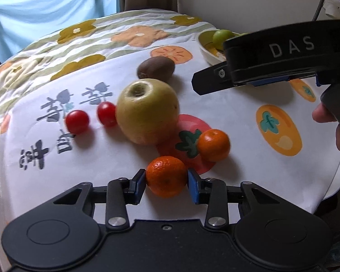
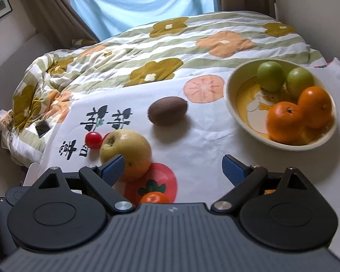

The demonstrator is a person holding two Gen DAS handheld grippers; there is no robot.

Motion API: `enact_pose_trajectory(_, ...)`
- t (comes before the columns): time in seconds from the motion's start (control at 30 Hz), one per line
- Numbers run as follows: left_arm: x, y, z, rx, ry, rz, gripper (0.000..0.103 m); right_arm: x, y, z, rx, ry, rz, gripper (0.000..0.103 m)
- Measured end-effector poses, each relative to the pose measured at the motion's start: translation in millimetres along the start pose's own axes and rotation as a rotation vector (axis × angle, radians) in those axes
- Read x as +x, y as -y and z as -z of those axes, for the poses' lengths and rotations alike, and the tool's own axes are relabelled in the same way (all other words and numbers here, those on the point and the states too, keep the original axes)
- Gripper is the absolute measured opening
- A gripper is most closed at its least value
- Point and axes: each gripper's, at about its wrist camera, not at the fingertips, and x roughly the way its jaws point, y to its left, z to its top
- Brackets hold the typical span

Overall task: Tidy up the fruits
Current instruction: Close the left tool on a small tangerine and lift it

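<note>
My left gripper [image 1: 166,182] is shut on a tangerine [image 1: 166,176] low over the white printed cloth. A second tangerine [image 1: 213,144], a yellow-green apple [image 1: 147,111], two cherry tomatoes [image 1: 77,122] and a brown kiwi [image 1: 156,67] lie beyond it. My right gripper [image 2: 173,166] is open and empty, above the cloth between the apple [image 2: 125,151] and the cream bowl [image 2: 231,104]. The bowl holds two tangerines [image 2: 285,120] and two green fruits [image 2: 270,76]. The kiwi [image 2: 167,110] lies left of the bowl.
The cloth [image 2: 206,140] covers a table beside a bed with a floral duvet [image 2: 147,52]. A phone [image 2: 42,128] lies on the duvet at left. A blue curtain [image 2: 136,2] hangs behind. A wall stands at the right.
</note>
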Motion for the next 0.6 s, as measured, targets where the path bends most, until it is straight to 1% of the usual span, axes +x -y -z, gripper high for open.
enact_pose_trajectory(0.33,-12,-36,14,-0.077,-0.012,-0.069,0.042,25,-32,-2,-0.071,-0.039,-0.066,0.103)
enact_pose_trajectory(0.6,-20,-50,15,-0.131,0.005,-0.095,0.042,50,-50,-6,-0.132,-0.062,-0.094,0.103)
